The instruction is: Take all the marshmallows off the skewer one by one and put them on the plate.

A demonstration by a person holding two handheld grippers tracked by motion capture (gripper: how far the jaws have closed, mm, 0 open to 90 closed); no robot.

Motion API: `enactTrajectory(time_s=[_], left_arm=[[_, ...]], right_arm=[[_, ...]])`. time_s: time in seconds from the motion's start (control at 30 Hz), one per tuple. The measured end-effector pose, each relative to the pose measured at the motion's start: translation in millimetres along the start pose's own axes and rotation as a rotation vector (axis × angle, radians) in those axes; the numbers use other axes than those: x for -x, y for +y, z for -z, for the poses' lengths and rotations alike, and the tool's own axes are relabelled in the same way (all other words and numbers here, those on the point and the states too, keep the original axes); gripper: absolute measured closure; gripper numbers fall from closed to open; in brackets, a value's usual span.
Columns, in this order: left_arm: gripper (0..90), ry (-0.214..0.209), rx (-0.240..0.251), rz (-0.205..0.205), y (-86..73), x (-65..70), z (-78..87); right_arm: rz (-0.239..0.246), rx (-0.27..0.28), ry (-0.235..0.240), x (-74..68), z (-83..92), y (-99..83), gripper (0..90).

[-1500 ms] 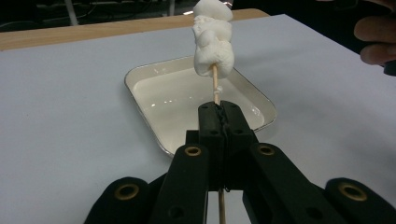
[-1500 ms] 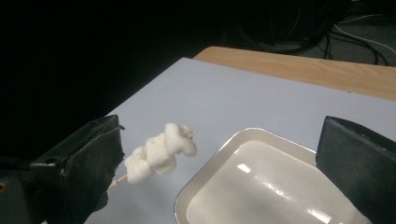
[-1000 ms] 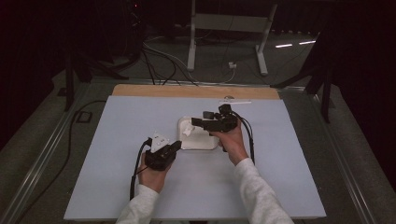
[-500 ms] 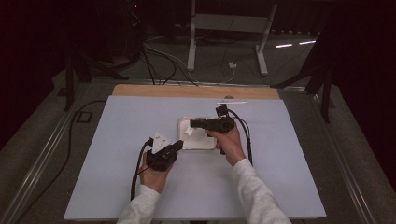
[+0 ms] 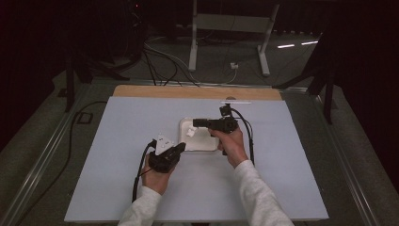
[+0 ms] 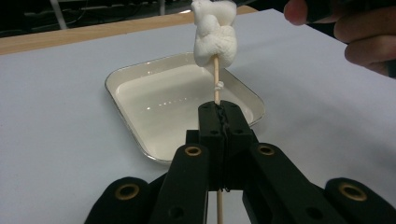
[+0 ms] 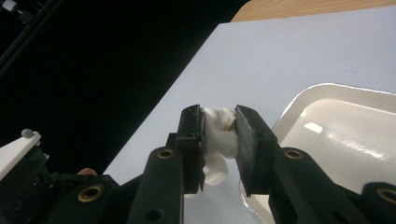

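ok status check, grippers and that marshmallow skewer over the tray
Left gripper shut on skewer. Right gripper just closing, pads now pressing marshmallows at skewer top. White tray below, bare. Nothing in the way.

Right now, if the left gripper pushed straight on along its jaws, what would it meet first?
Likely the white tray: the left gripper, shut on a skewer bearing marshmallows, points over the tray's near rim, though depth is unclear.

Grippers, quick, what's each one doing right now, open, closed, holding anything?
Left gripper: closed on the wooden stick that carries the marshmallows.
Right gripper: jaws have just been closing, now squeezing the marshmallows over the tray.
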State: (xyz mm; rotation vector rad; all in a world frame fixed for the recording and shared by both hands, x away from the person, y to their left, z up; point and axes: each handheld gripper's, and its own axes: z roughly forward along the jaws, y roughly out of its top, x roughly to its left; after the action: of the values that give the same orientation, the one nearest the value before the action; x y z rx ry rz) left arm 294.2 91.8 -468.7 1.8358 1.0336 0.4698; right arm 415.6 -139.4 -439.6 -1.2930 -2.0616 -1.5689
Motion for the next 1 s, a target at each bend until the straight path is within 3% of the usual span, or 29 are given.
enactTrajectory(time_s=[1.0], left_arm=[[90.0, 0.033, -0.019, -0.073, -2.6, 5.6, 1.0]], right_arm=[[0.024, 0.080, -0.097, -0.4, 11.0, 3.0, 84.4]])
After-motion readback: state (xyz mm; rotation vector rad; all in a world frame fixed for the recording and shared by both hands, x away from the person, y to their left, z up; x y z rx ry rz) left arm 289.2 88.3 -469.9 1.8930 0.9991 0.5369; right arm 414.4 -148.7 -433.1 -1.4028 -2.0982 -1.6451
